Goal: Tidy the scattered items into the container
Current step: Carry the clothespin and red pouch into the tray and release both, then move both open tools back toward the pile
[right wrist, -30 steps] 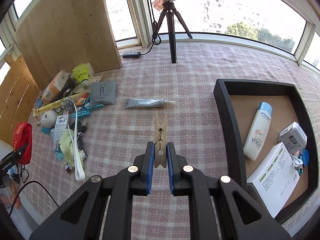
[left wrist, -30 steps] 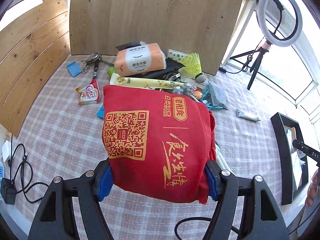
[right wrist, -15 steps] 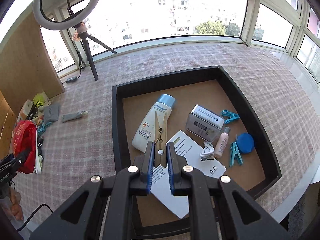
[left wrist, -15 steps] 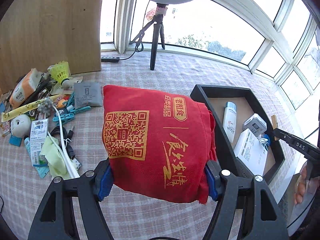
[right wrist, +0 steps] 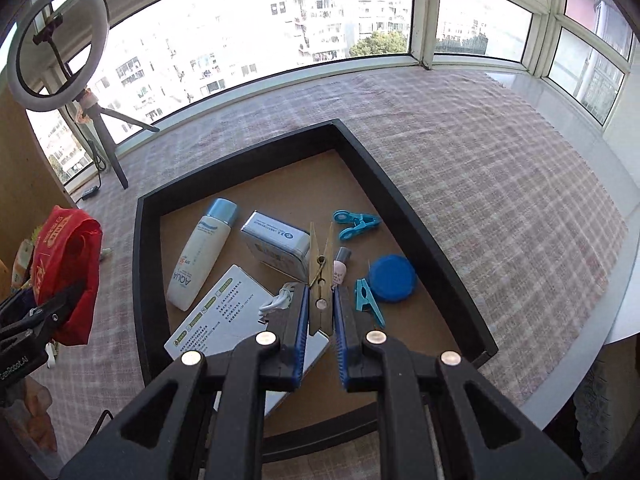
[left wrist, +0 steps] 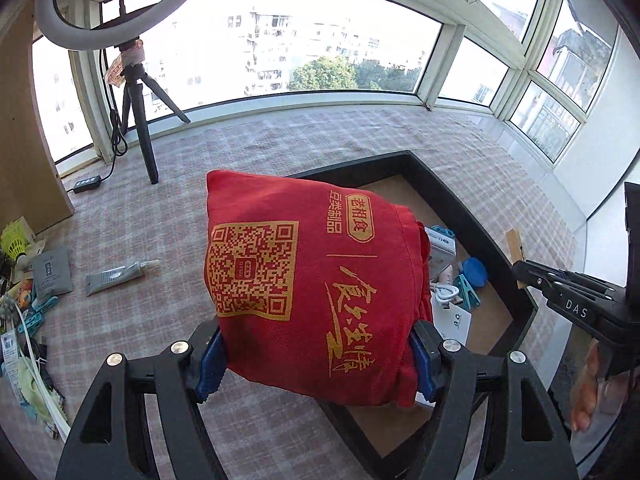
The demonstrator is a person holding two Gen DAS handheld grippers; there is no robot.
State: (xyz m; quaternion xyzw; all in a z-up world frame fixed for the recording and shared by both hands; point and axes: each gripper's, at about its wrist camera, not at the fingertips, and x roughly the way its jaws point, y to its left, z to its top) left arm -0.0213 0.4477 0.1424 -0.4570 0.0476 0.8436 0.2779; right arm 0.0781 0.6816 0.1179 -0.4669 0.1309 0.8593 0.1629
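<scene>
Red cloth fills most of the left wrist view: a folded red bag point(left wrist: 316, 292) printed with a gold QR code and gold lettering is clamped between the blue pads of the left tool point(left wrist: 316, 354), which stands fairly wide to take its bulk. It hangs above the near left wall of the black tray point(left wrist: 452, 196), clear of the checked cloth on the worktop point(left wrist: 248, 160). Over on the right, the right tool point(right wrist: 321, 320) is nearly closed on a wooden clothespin point(right wrist: 321, 276), held upright by its lower end with the tips pointing away, hovering over the middle of the tray's brown floor. Inside the tray lie a white sunscreen bottle point(right wrist: 202, 256) with a blue cap, a white tin box point(right wrist: 276, 244), a white leaflet point(right wrist: 224, 316), a coiled white cable point(right wrist: 278, 300), a small pink bottle point(right wrist: 340, 270), a round blue lid point(right wrist: 392, 278) and two blue plastic pegs point(right wrist: 356, 224) (one toward the far wall, one beside the lid). Back toward the left edge of the worktop a grey tube point(left wrist: 120, 276) and a grey sachet point(left wrist: 52, 274) lie apart from a heap of clutter I can't sort out. A ring light point(right wrist: 58, 46) on its tripod stands at the far left corner by the window.
</scene>
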